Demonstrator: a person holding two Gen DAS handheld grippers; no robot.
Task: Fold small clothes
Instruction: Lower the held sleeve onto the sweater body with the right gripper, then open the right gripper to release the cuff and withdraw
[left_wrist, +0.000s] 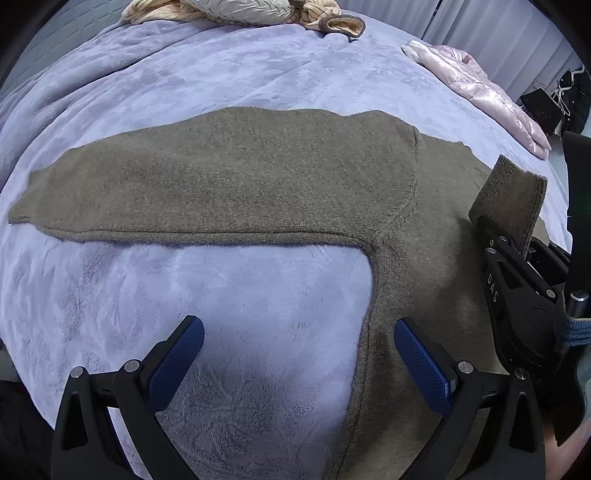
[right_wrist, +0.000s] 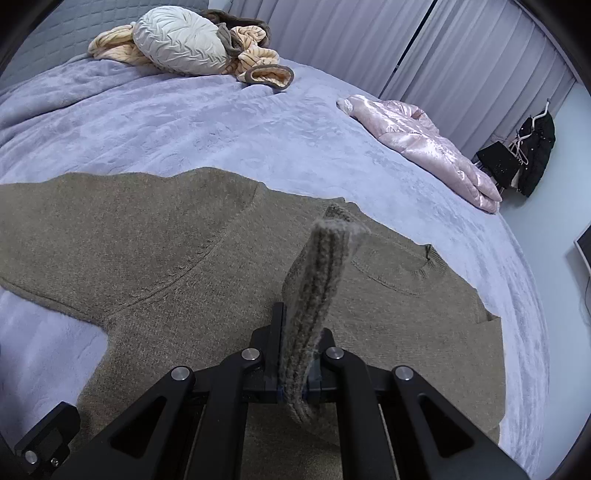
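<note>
An olive-brown knit sweater (left_wrist: 229, 177) lies flat on the lavender plush blanket (left_wrist: 221, 85), one sleeve stretched out to the left. My left gripper (left_wrist: 299, 347) is open and empty, low over the blanket beside the sweater's side seam. My right gripper (right_wrist: 295, 343) is shut on the ribbed cuff (right_wrist: 317, 280) of the other sleeve, held up over the sweater's body (right_wrist: 155, 266). In the left wrist view the right gripper (left_wrist: 495, 229) holds that cuff (left_wrist: 513, 195) at the right.
A pink shiny jacket (right_wrist: 424, 147) lies at the bed's right edge. A pale cushion (right_wrist: 181, 40) and peach striped clothes (right_wrist: 255, 59) sit at the far end. Curtains (right_wrist: 369, 33) and dark hanging clothes (right_wrist: 535, 147) stand beyond the bed.
</note>
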